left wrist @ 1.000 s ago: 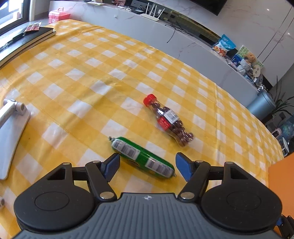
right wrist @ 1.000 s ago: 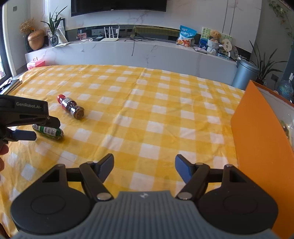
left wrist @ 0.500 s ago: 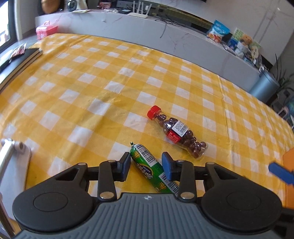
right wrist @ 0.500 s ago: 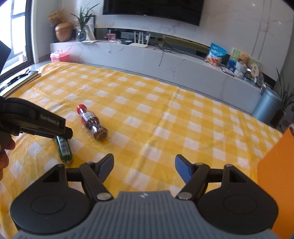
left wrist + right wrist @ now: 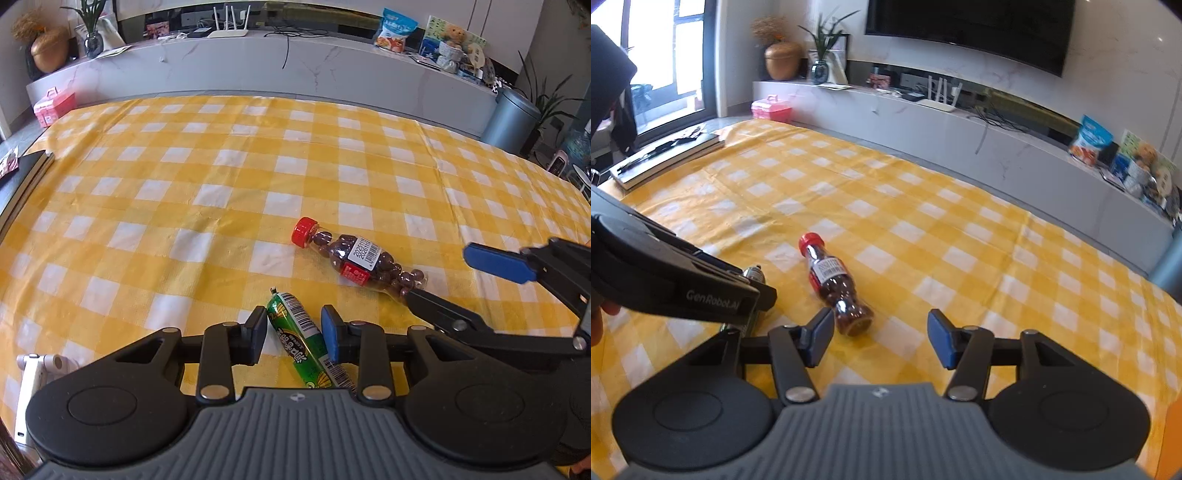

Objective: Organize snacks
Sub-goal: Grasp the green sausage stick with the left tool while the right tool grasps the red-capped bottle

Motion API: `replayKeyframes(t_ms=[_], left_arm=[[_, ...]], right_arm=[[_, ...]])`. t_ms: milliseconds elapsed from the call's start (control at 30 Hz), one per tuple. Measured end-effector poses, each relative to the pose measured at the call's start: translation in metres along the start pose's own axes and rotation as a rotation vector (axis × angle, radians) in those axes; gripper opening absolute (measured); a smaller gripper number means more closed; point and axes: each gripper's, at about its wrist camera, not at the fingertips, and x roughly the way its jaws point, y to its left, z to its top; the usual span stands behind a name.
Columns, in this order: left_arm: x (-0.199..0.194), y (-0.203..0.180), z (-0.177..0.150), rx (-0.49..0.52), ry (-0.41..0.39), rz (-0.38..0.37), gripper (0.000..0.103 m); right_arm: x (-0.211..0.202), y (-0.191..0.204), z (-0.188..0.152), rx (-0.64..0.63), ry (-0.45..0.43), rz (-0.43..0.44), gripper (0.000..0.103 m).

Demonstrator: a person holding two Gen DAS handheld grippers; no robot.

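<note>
A green snack tube (image 5: 290, 317) lies on the yellow checked tablecloth (image 5: 184, 192). My left gripper (image 5: 293, 334) straddles its middle; the jaws are closing and both pads touch its sides. Just beyond lies a clear bottle of chocolate balls (image 5: 354, 258) with a red cap, on its side. My right gripper (image 5: 879, 336) is low over the cloth with jaws narrowing; the bottle's (image 5: 834, 284) base sits just inside its left pad (image 5: 822, 334), untouched. The right gripper's blue pad (image 5: 495, 262) shows at the right of the left wrist view. The left gripper's body (image 5: 683, 291) hides most of the tube in the right wrist view.
A white stand (image 5: 33, 373) lies at the near left. A black notebook (image 5: 665, 158) rests on the table's left edge, with a pink box (image 5: 53, 107) behind it. An orange box edge (image 5: 1172, 424) is at the near right. A grey bin (image 5: 513, 118) stands beyond the table.
The left gripper's jaws came together around the green tube while the wrist rolled. The right gripper swept left to the bottle's base and its jaws narrowed.
</note>
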Motion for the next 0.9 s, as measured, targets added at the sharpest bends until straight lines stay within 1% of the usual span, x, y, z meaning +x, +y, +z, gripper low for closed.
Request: replayKeyframes(t_ms=[33, 67, 133, 333, 400, 500, 633, 733, 767, 833, 900], left_arm=[[0.0, 0.001, 0.0, 0.001, 0.0, -0.003, 0.038], [0.0, 0.003, -0.001, -0.002, 0.001, -0.006, 0.039], [0.0, 0.006, -0.002, -0.016, 0.004, -0.011, 0.041], [-0.002, 0.021, -0.004, -0.083, 0.008, -0.027, 0.041], [-0.003, 0.022, -0.003, -0.094, 0.011, -0.037, 0.038], [-0.003, 0.022, -0.004, -0.094, 0.011, -0.034, 0.037], [-0.003, 0.018, -0.005, -0.073, 0.001, -0.026, 0.037], [-0.003, 0.012, -0.006, -0.036, -0.008, -0.025, 0.033], [-0.003, 0.01, -0.006, -0.023, -0.012, -0.032, 0.03], [-0.003, 0.004, -0.007, 0.0, -0.017, -0.044, 0.028], [-0.003, -0.004, -0.008, 0.046, -0.034, -0.057, 0.025]], right_arm=[[0.002, 0.001, 0.001, -0.013, -0.004, 0.01, 0.053], [0.004, 0.002, 0.002, -0.024, -0.006, 0.016, 0.049], [0.008, 0.003, 0.004, -0.037, -0.009, 0.021, 0.049], [0.02, 0.002, 0.012, -0.053, -0.028, 0.066, 0.048], [0.025, 0.003, 0.014, -0.066, -0.032, 0.084, 0.045], [0.033, 0.003, 0.016, -0.061, -0.024, 0.121, 0.039], [0.042, 0.004, 0.016, -0.05, -0.004, 0.142, 0.033], [0.045, 0.003, 0.014, -0.025, 0.011, 0.152, 0.03], [0.046, 0.003, 0.013, -0.022, 0.017, 0.147, 0.029], [0.045, 0.003, 0.012, -0.017, 0.03, 0.13, 0.029], [0.041, -0.001, 0.01, 0.001, 0.041, 0.116, 0.028]])
